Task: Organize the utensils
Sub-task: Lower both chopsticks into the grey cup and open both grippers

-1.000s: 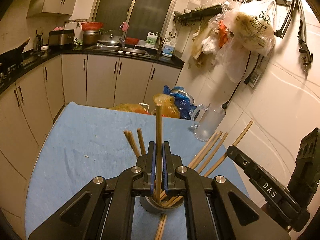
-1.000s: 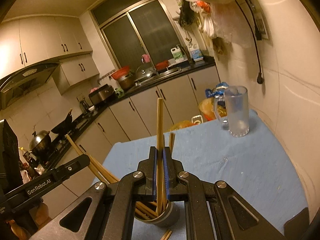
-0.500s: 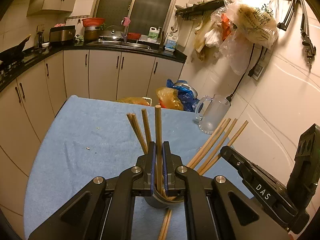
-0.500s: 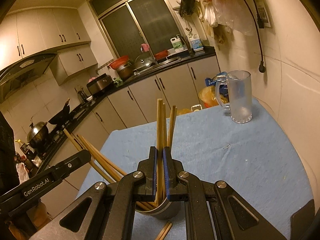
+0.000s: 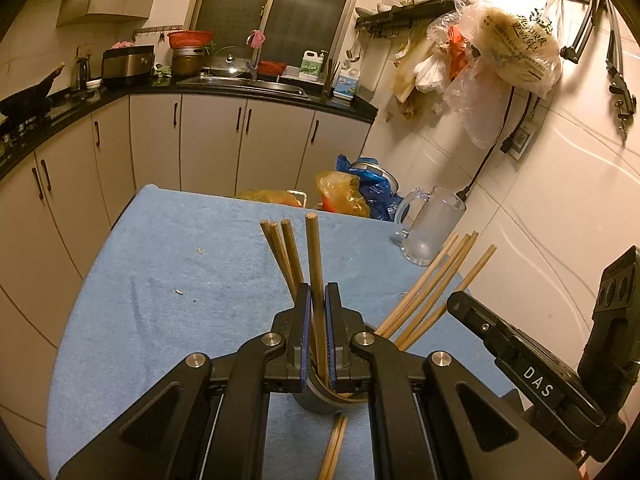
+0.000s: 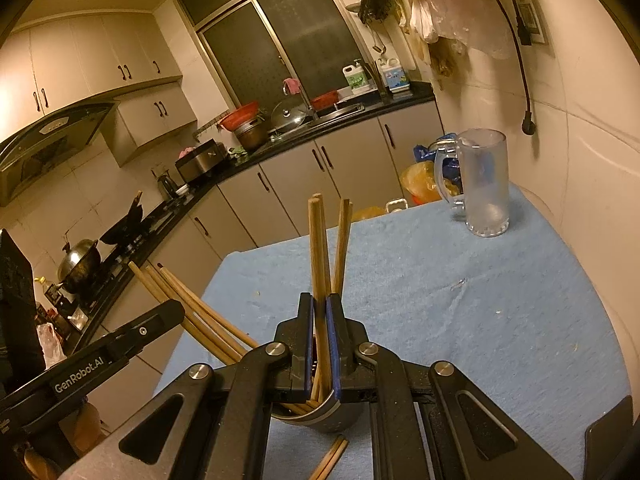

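Observation:
A grey metal cup [image 5: 320,402] stands on the blue cloth-covered table [image 5: 160,280] just below both grippers. My left gripper [image 5: 317,294] is shut on an upright wooden chopstick [image 5: 313,248] whose lower end is inside the cup. My right gripper [image 6: 319,302] is likewise shut on an upright chopstick [image 6: 318,240] over the same cup [image 6: 332,418]. Several more chopsticks [image 5: 432,288] lean out of the cup, and a loose pair [image 5: 334,448] lies on the cloth in front of it. Each gripper's body shows at the edge of the other's view.
A frosted glass mug [image 6: 484,184] stands at the table's far right near the tiled wall. Plastic bags [image 5: 352,196] sit beyond the far edge. Kitchen cabinets and a counter with pots run along the back and left.
Both held chopsticks have sunk a little against the ones standing in the cup, whose tips now show higher in both views. Both grips are unchanged.

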Motion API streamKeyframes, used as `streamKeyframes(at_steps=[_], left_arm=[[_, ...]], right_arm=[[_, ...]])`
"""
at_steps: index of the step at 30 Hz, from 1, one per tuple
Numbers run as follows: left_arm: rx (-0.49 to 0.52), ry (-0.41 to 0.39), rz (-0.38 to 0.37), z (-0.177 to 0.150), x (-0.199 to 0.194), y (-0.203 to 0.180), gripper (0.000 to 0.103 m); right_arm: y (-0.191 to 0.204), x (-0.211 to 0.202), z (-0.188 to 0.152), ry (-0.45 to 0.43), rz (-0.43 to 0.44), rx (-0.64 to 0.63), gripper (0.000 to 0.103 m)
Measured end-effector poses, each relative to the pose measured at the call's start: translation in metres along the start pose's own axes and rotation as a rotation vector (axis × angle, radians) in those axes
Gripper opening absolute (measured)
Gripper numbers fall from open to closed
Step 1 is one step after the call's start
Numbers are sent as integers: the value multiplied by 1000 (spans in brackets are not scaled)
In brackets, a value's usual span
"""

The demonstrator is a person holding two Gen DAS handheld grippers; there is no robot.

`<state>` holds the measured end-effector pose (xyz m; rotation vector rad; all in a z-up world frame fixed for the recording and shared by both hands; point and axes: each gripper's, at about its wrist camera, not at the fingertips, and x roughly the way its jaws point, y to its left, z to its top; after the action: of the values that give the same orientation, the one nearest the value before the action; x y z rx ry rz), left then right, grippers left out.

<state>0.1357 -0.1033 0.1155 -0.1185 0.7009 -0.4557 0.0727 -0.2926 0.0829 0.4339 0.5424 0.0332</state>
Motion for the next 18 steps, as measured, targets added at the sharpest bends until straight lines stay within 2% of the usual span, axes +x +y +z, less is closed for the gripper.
streamKeyframes(at_steps=[5, 10, 14, 18], left_arm=[[-4, -4, 3, 0, -4, 0, 7], [-10, -25, 13, 1, -12, 2, 19], [-16, -36, 13, 2, -19, 3, 20], [-19, -48, 13, 0, -28, 5, 26]], right_arm=[[2, -6, 2, -11, 7, -1, 12], [4, -16, 3, -26, 11, 0, 13], [7, -24, 3, -34, 16, 2, 13], [6, -34, 2, -44, 26, 12, 14]])
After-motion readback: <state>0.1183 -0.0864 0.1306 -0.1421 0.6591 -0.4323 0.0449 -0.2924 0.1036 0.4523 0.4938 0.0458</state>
